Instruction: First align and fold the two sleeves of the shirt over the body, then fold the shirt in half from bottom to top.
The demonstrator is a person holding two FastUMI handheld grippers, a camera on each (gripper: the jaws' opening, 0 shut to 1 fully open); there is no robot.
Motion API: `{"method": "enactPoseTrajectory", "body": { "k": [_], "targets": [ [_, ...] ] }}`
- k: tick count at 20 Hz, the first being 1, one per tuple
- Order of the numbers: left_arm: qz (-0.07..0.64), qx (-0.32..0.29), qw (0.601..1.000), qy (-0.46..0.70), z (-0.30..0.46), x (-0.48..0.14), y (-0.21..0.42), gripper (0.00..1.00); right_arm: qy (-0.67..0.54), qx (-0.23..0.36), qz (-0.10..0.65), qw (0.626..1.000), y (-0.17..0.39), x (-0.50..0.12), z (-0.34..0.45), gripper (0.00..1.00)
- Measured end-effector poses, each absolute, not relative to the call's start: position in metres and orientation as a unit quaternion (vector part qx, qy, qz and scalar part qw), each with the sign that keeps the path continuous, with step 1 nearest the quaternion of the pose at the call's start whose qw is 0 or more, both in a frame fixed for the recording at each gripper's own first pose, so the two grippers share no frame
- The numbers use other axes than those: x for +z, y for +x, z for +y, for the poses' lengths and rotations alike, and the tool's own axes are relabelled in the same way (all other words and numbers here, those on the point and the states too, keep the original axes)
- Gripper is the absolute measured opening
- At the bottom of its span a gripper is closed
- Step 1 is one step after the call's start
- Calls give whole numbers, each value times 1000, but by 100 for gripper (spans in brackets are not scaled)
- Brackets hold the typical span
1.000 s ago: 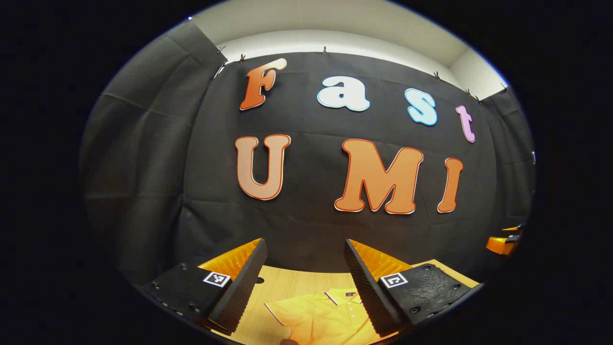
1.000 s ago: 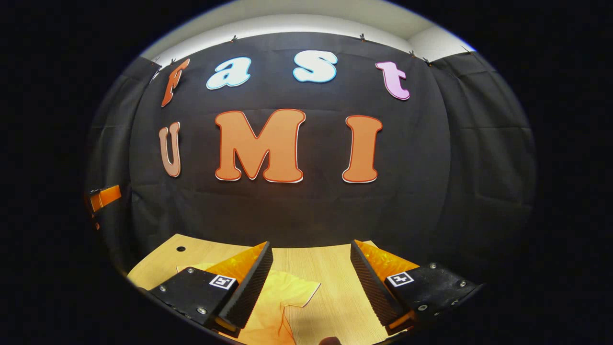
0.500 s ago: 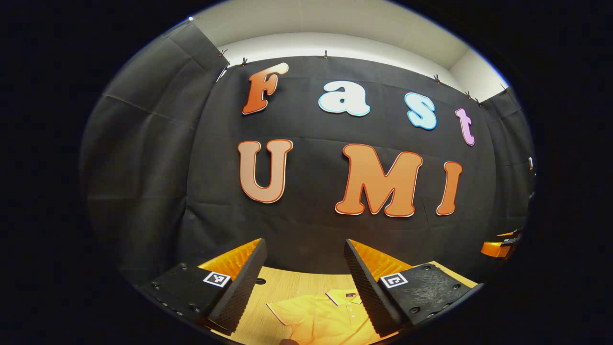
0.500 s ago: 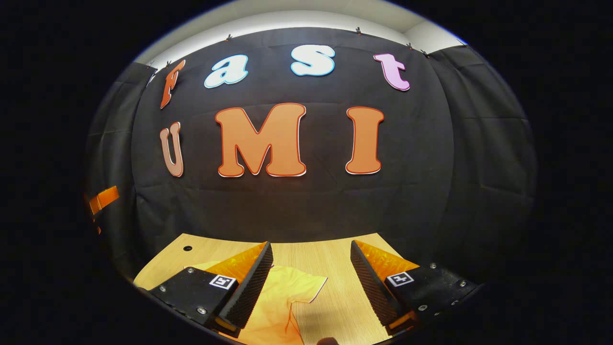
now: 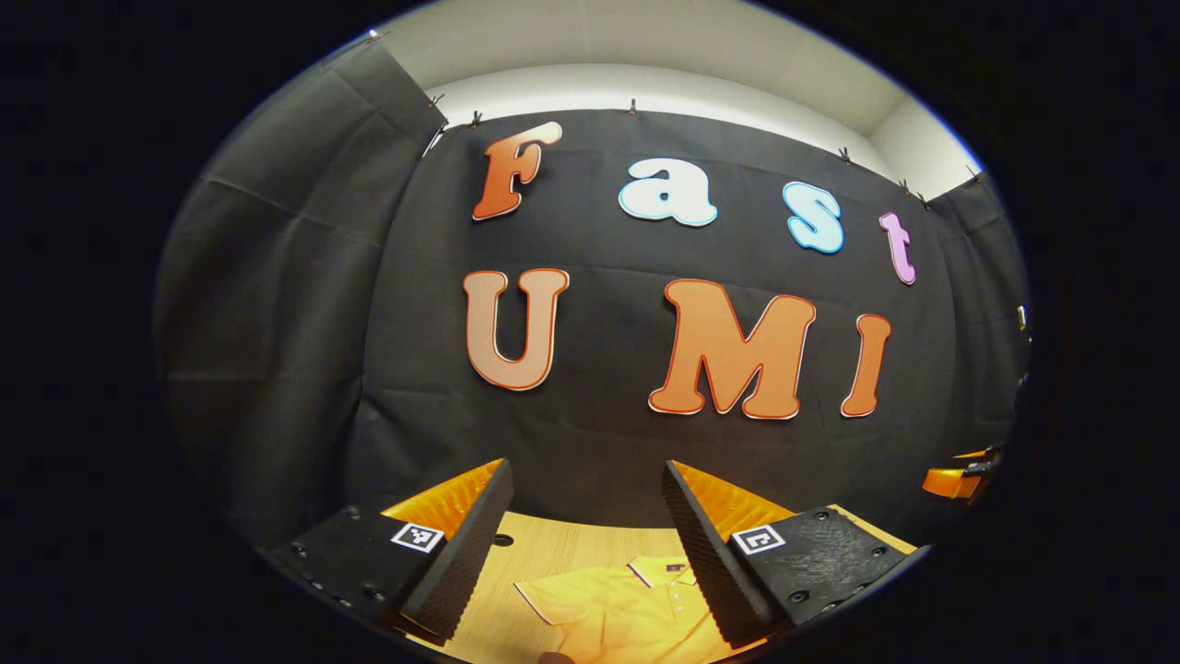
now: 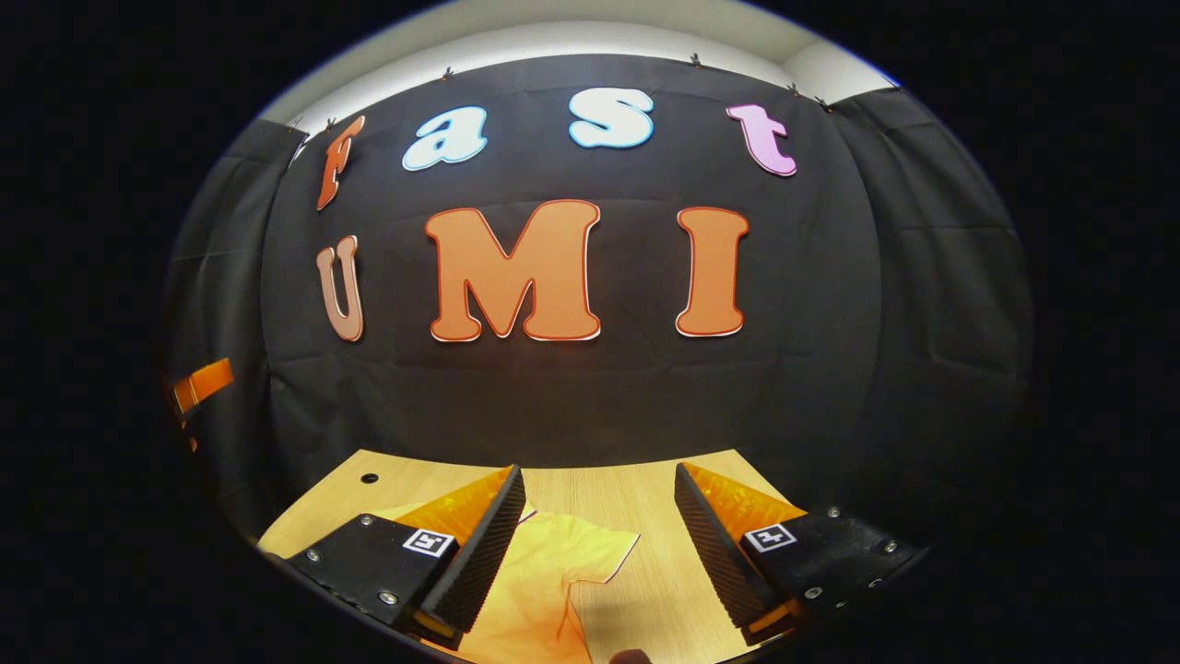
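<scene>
Left gripper view: left tongs [image 5: 586, 516] wide, empty, high above worktop [image 5: 535, 553]; shirt [image 5: 618, 609] flat at 6 o'clock, collar far side. Right tongs [image 6: 597, 521] wide, sleeve [image 6: 590, 553] below, probably unfolded. Descend, pinch sleeve edges evenly, fold inward.

Bare wood runs along the table's [image 6: 636, 498] far edge and right side, free to pass. The shirt [image 6: 544, 581] lies flat toward the left; the booth wall [image 6: 590, 406] closes the back.
</scene>
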State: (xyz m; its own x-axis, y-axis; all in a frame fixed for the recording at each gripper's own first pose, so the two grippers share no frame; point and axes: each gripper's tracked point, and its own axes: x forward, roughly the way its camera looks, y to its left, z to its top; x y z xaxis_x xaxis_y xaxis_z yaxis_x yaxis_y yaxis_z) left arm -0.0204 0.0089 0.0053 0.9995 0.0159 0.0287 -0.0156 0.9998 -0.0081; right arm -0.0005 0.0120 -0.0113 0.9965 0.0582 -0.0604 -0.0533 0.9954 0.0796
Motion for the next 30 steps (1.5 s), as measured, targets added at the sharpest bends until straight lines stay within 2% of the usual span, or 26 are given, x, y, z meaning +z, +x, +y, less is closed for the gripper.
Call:
{"method": "enactPoseTrajectory", "body": {
  "k": [5, 11, 16, 22, 24, 30],
  "targets": [
    [-8, 4, 1000, -8, 9, -1, -17, 98, 83, 55, 83, 992, 20, -26, 13, 98],
    [-1, 4, 1000, -6, 17, -7, -7, 96, 134, 24, 188, 973, 74, -71, -5, 98],
    [12, 11, 1000, -4, 33, -17, 5, 98, 143, 1, 312, 939, 125, -148, -8, 98],
    [43, 42, 998, 3, 73, -41, 30, 98, 156, -27, 462, 872, 169, -252, 3, 99],
    [55, 53, 997, 4, 87, -52, 38, 98, 180, -24, 494, 850, 181, -280, 15, 99],
    [66, 85, 994, 14, 122, -59, 46, 98, 154, -67, 558, 813, 193, -350, 12, 99]
  ]
}}
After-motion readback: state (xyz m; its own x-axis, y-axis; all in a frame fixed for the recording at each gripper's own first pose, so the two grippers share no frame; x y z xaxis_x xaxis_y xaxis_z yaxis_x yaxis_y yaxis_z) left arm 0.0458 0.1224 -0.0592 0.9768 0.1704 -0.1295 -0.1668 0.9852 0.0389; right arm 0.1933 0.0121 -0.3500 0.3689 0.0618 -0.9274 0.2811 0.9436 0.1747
